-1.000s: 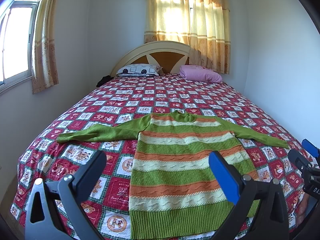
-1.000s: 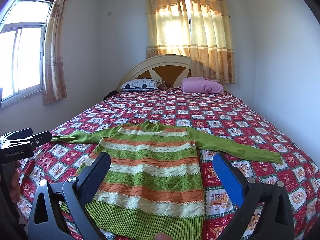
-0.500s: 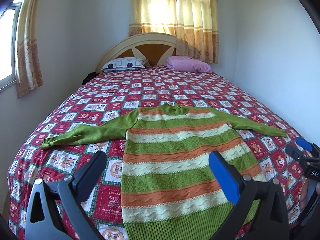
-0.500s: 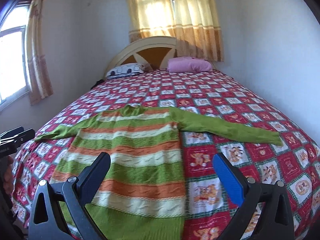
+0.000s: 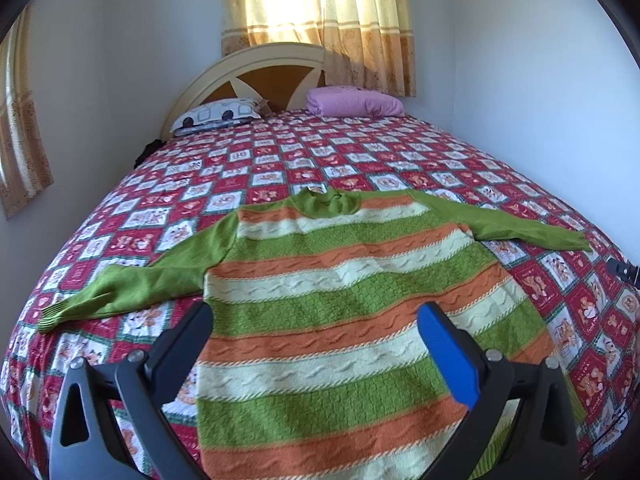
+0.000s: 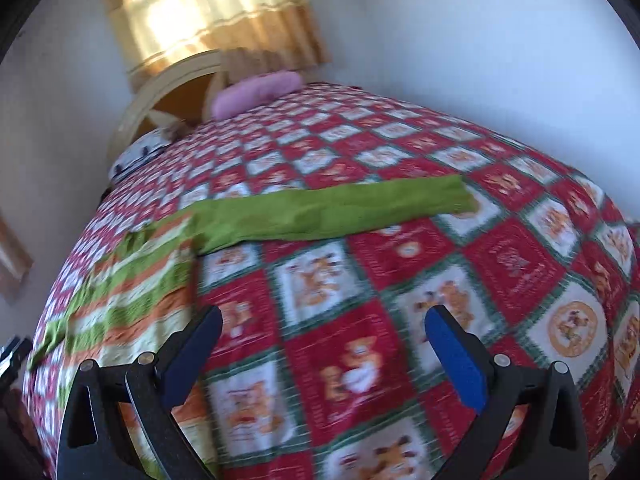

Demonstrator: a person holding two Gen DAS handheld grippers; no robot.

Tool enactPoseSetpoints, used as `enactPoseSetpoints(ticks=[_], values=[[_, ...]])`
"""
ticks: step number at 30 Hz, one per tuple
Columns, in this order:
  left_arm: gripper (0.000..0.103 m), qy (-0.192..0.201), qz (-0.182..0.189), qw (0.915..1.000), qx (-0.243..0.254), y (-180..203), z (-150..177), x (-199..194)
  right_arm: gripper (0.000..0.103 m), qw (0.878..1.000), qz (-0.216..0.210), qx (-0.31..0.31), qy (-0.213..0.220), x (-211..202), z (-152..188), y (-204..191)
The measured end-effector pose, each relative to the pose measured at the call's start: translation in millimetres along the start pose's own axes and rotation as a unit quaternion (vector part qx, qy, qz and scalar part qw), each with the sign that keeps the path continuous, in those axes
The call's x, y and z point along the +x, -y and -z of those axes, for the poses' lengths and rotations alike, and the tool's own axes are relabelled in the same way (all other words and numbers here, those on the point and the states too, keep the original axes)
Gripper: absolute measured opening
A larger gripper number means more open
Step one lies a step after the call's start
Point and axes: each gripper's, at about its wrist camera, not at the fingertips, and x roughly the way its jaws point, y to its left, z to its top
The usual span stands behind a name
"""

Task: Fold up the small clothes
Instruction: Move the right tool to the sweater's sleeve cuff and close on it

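Sweater (image 5: 344, 312) lies spread flat on the bed (image 5: 280, 168), striped green, orange and cream, directly ahead of the left claw (image 5: 316, 332) and partly beneath it, collar pointing away toward the headboard (image 5: 256, 76). Both plain green sleeves stretch out sideways; the left sleeve (image 5: 132, 284) ends beyond the left finger, the right sleeve (image 6: 332, 212) runs across the blurred right-wrist view, well ahead of the right claw (image 6: 324, 332). Both claws are released, fingers spread wide with nothing between them; the left one hangs over the sweater's lower body, the right one over bare bedspread to the right of the sweater's side edge. The bedspread is a red-and-white checker of cartoon bear squares; some squares carry small lettering too fine or blurred to read. Far ahead, by the headboard, sit a patterned pillow (image 5: 216, 114) and a pink pillow (image 5: 356, 102), under closed yellow curtains (image 5: 320, 16).
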Motion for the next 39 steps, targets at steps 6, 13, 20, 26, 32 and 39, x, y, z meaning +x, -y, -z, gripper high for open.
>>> enactPoseSetpoints(ticks=[6,13,20,26,32,39], values=[[0.103,0.001,-0.002,1.0000,0.009,9.1,-6.0,25.0,0.097,0.996,0.054,0.065,-0.013,22.3,-30.9,63.3],[0.103,0.000,-0.027,0.9993,0.026,12.6,-12.0,55.2,0.084,0.991,0.074,0.107,-0.028,57.4,-61.5,100.1],[0.103,-0.018,-0.046,0.9985,0.024,4.4,-12.7,81.9,0.074,0.986,0.094,0.122,-0.060,105.5,-89.7,118.2],[0.103,-0.032,-0.068,0.9970,0.020,-7.0,-11.2,97.2,0.063,0.982,0.116,0.123,-0.085,139.8,-103.2,123.6],[0.103,-0.047,-0.063,0.9969,0.007,-12.2,-6.4,106.3,0.010,0.985,0.130,0.051,-0.104,153.1,-111.3,95.9],[0.103,-0.059,-0.052,0.9969,0.002,-14.5,1.3,109.7,0.009,0.988,0.134,0.025,-0.076,137.3,-137.4,71.9]])
